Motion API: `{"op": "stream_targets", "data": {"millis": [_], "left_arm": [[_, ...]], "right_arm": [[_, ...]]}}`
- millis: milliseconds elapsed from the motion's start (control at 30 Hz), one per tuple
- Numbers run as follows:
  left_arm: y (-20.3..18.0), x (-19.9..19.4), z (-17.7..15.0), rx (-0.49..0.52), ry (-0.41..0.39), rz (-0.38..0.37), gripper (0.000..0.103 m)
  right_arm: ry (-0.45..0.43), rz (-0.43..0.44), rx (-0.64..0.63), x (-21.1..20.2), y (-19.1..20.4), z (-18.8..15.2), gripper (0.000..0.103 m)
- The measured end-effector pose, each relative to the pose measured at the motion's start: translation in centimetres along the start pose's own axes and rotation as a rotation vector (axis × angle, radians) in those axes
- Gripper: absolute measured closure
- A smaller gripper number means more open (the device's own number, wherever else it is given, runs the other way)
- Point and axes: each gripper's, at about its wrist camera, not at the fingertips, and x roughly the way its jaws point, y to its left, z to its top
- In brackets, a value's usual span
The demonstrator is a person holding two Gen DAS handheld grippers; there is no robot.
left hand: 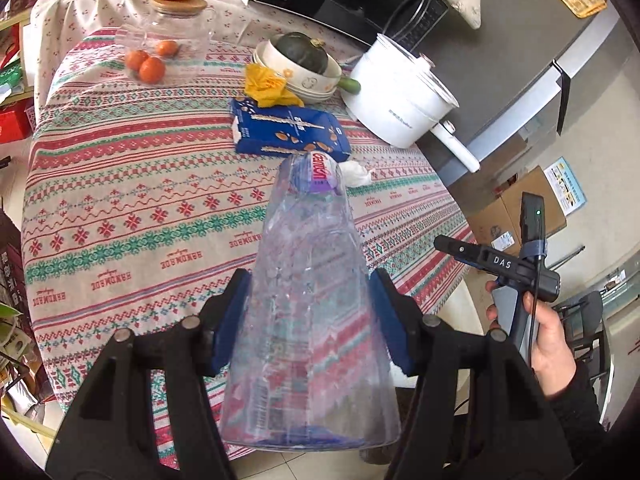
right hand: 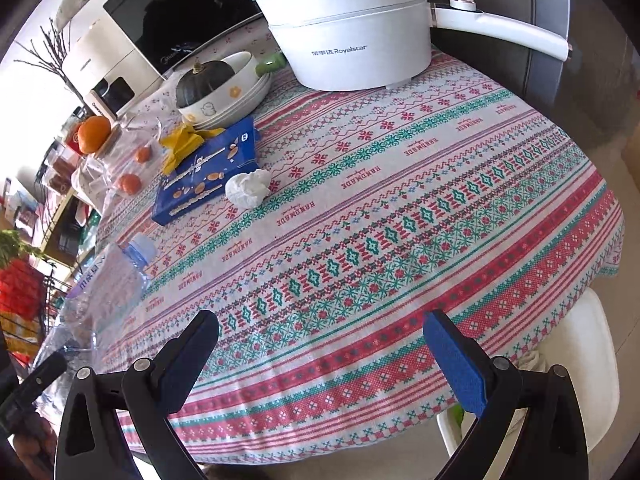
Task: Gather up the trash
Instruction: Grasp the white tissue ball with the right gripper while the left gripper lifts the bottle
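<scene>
One claw [left hand: 310, 320] around bottle [left hand: 312, 288]

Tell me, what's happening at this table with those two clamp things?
A person is clearing trash off the table, working a handheld gripper in each hand. The left gripper is clamped on an empty clear plastic bottle, held above the tablecloth. The right gripper is open, holds nothing and hovers near the table's edge. A crumpled white tissue, a blue snack box and a yellow wrapper lie uncollected, near a white pot and bowls.
</scene>
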Motion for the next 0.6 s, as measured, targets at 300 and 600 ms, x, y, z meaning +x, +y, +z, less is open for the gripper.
{"op": "stream_targets", "data": {"millis": [300,600], "left_arm": [[0.1,-2.5,1.8,-0.019,-0.129,0.039,0.040],[2.8,-4.2,2.4,-0.090,-0.180,0.076,0.040]], "right_arm": [[-0.061,-0.080,-0.062,5.5,4.2,3.3,0.001],[-0.070,-0.049,-0.040,10.4,7.3,6.9,0.032]]}}
